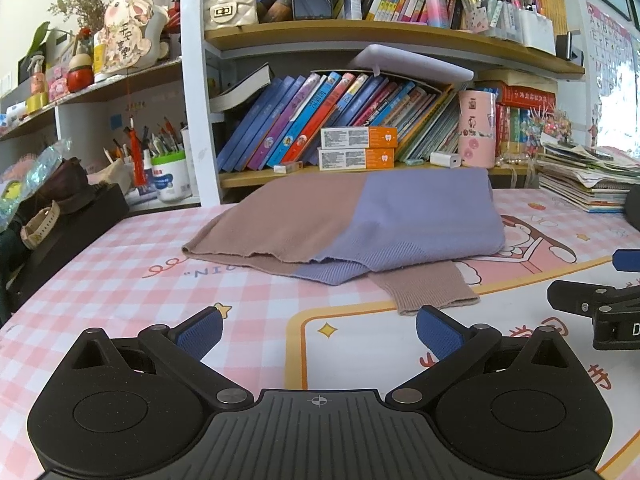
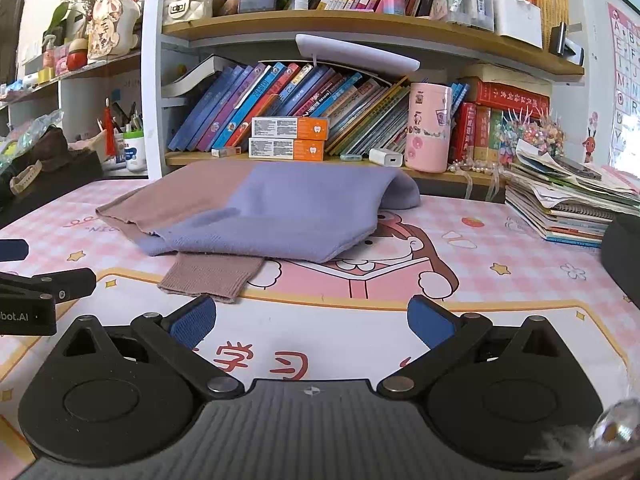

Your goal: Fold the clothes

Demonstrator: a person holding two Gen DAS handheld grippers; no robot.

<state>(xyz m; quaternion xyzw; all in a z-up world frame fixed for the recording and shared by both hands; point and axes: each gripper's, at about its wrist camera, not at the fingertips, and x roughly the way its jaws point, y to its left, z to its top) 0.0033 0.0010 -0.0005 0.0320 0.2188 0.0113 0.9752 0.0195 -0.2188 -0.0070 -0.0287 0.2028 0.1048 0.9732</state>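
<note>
1. Two tongs, both released and empty: left tongs (image 1: 319, 330) and right tongs (image 2: 312, 320) hover low over the counter (image 1: 120, 280), blue pads spread wide, well short of the garment.
2. One sweater (image 1: 352, 220), half tan, half lilac, lies at 12 o'clock from both tongs, toward the back of the counter, just in front of the bookshelf (image 1: 360, 34).
3. Progress, judged: body looks doubled over into a rough block, so a first fold seems made. Edges are uneven, with a lilac layer peeking out beneath.
4. One tan cuff (image 1: 428, 288) sticks out from under the block toward the tongs, at 1 o'clock in the left view and 11 o'clock in the right. Tucking it in and squaring the stack appear left to do.
5. Writing: counter mat shows "NIU" upside down (image 1: 196, 272) and red Chinese characters "学习" (image 2: 260, 360).
6. Writing: left tongs' body, seen in the right view at 9 o'clock, reads "bot.AI" (image 2: 18, 316).
7. Wall chart (image 2: 628, 72) at 2 o'clock carries alphabet letters; box labels on the shelf are too small to read.
</note>
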